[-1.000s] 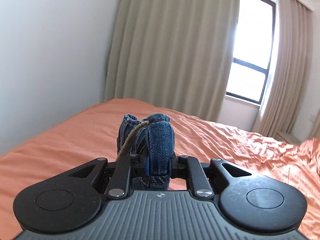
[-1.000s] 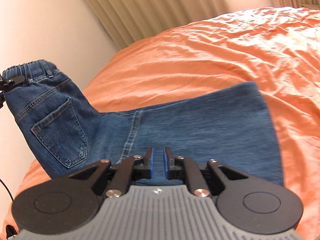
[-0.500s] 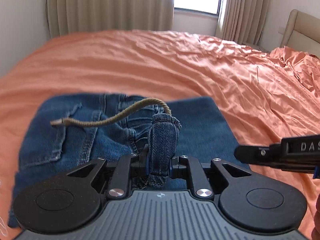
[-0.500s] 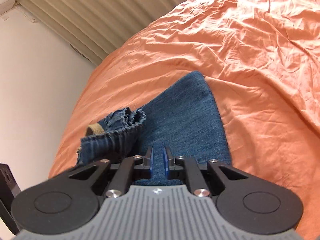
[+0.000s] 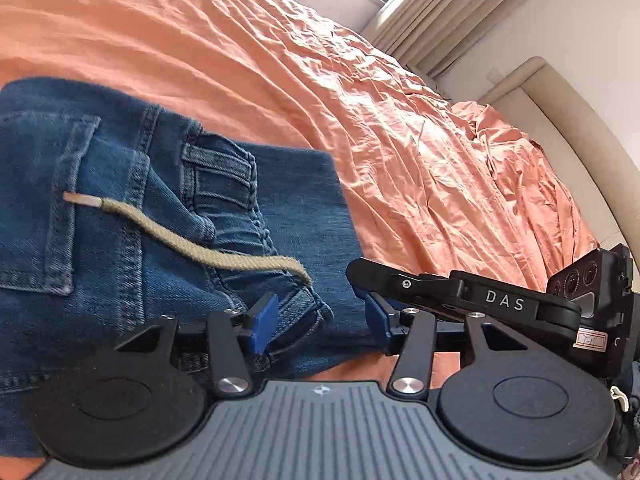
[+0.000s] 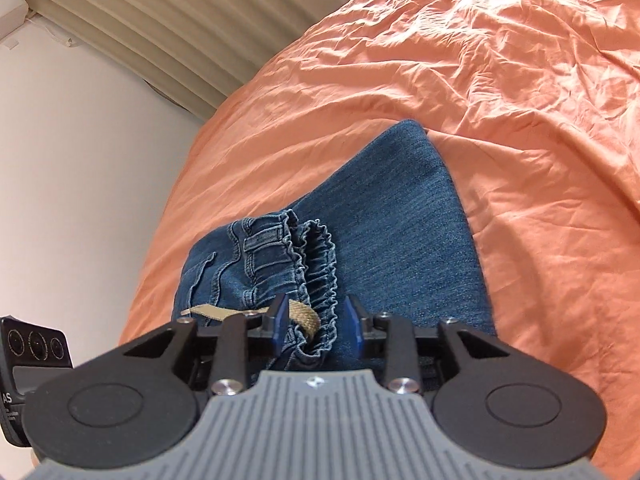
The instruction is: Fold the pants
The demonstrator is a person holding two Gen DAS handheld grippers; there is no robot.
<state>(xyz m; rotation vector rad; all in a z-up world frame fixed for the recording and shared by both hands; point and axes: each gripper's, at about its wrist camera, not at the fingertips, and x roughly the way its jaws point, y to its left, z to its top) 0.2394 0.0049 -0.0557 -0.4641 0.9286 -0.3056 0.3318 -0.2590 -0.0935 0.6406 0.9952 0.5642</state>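
Note:
Blue jeans lie folded on the orange bed, the seat and waistband laid over the legs. A tan drawstring trails across the back pocket. My left gripper is low over the near edge, its jaws opening. The waistband corner lies between the pads and rests against the left one only. My right gripper is opening too. The gathered waistband and the drawstring end sit loose between its pads. One of the right gripper's fingers reaches in beside the left gripper.
The wrinkled orange sheet spreads far beyond the jeans. A beige headboard stands at the far right. Curtains and a white wall lie past the bed's edge. The left gripper's body shows at the lower left.
The left gripper carried the raised waistband down onto the legs and let go of it. The right gripper's jaws widened, and the waistband now lies between them.

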